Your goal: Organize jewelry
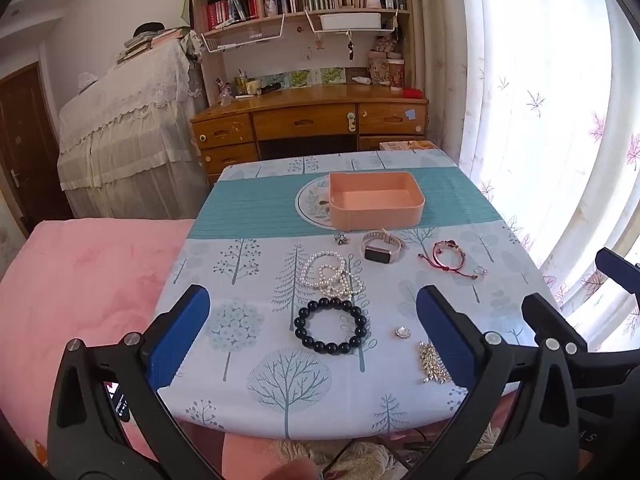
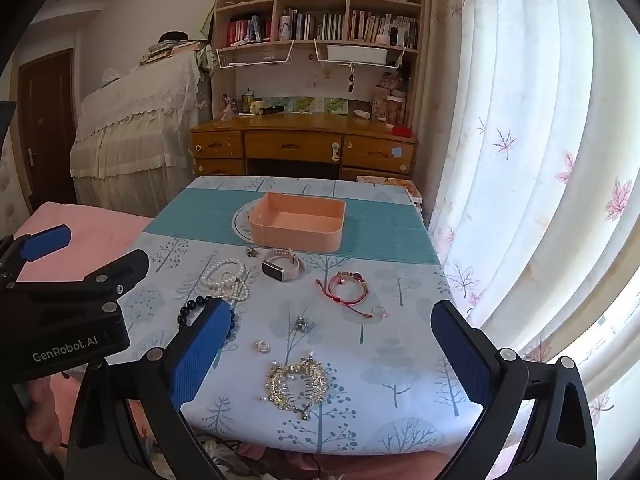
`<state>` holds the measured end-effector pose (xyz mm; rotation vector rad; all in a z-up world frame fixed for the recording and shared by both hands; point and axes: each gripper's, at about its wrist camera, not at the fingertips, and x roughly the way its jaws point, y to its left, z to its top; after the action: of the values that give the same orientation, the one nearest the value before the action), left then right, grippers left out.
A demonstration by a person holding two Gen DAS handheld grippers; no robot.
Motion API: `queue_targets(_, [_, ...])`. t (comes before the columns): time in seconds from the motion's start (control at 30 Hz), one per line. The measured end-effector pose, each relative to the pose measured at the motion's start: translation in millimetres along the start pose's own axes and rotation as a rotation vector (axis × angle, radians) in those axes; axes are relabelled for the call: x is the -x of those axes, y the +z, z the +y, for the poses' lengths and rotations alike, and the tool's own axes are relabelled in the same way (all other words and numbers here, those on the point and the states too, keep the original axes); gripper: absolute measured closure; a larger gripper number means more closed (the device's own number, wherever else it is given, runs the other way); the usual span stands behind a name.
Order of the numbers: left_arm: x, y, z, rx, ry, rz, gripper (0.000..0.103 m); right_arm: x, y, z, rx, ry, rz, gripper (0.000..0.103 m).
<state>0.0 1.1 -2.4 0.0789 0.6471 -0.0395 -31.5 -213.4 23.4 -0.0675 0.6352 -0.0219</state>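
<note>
On the table, seen from the left wrist camera, a tree-printed cloth with a teal band carries a pink box standing open on that band. Just in front of the box lie a small flower-shaped piece, a watch with a pale strap, and to its right a red cord bracelet with a small ring beside it. Nearer the camera a heap of pearl strands touches or nearly touches a black bead bracelet. A round brooch sits right of the black beads, and a gold ornament is partly hidden behind the right blue pad. The left gripper hovers above the near edge with its fingers wide apart, holding nothing; the black beads lie between them in the view.

From the right wrist camera, the same pink box stands on the teal band, with the watch, pearl strands and red cord bracelet in front of it. A small clip and the round brooch lie mid-table, and the gold ornament is nearest. The right gripper is spread open and empty above the near edge. The left gripper's black body shows at the left, beside the black bead bracelet, which the right gripper's left pad partly covers.
</note>
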Motion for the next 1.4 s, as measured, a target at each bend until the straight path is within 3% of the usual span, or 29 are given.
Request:
queue_targets(0.17, [-4,-5,5,0.0,-0.052,0.055,0.001,3,-7,5,0.007,-0.014,0.003,0.001])
queue_targets(0.23, [-12,-6,4,-0.011,-0.034,0.087,0.001,-2,-11,2,-0.005,0.0,0.013,0.001])
queue_targets(0.83, [-21,-17,-13,-0.037,-0.069,0.115,0.012,-7,-20,-10,-0.044,0.011,0.055,0.001])
queue_targets(1.4, [-34,-22,-17,-0.056,-0.058,0.17,0.012,-18,-22,-11,-0.037,0.006,0.089,0.001])
